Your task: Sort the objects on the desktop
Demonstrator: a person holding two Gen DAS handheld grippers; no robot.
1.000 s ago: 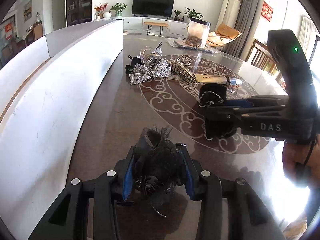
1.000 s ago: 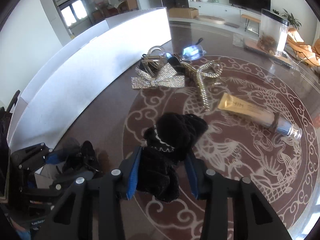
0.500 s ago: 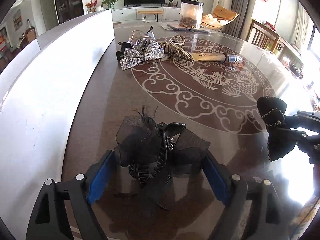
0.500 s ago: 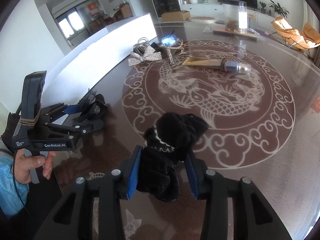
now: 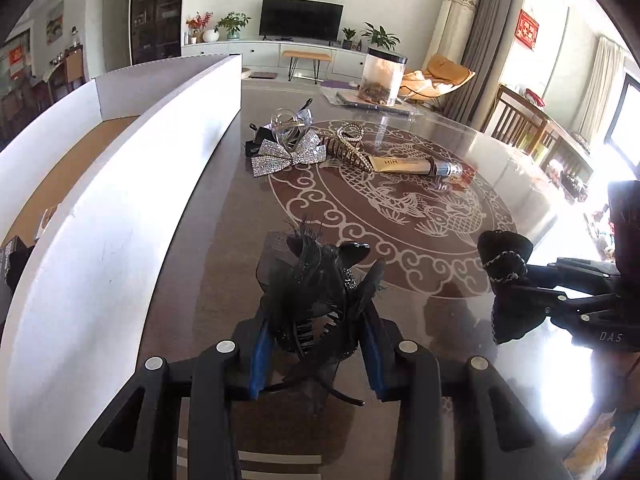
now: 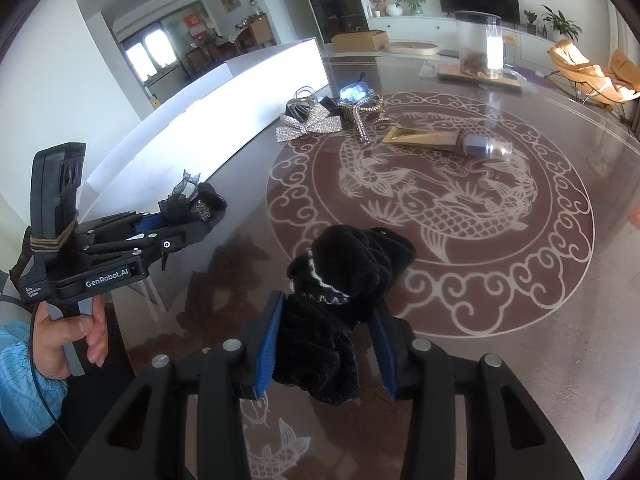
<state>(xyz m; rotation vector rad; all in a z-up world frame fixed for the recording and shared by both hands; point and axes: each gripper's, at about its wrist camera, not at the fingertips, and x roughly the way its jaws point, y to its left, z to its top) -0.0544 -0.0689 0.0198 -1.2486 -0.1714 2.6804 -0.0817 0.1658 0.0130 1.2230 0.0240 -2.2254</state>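
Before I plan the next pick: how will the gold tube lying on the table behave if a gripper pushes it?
The gold tube lies on its side on the glossy table, so it would probably slide. Its round cap end may let it roll or pivot. The flat crimped end suggests a soft, squeezable body.

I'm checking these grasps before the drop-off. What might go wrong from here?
The left hand-held gripper pinches a black feathered hair clip by soft mesh, so it may slip or deform. The right hand-held gripper grips only the lower half of the black velvet bow; it may sag free. The white box has a tall wall to clear.
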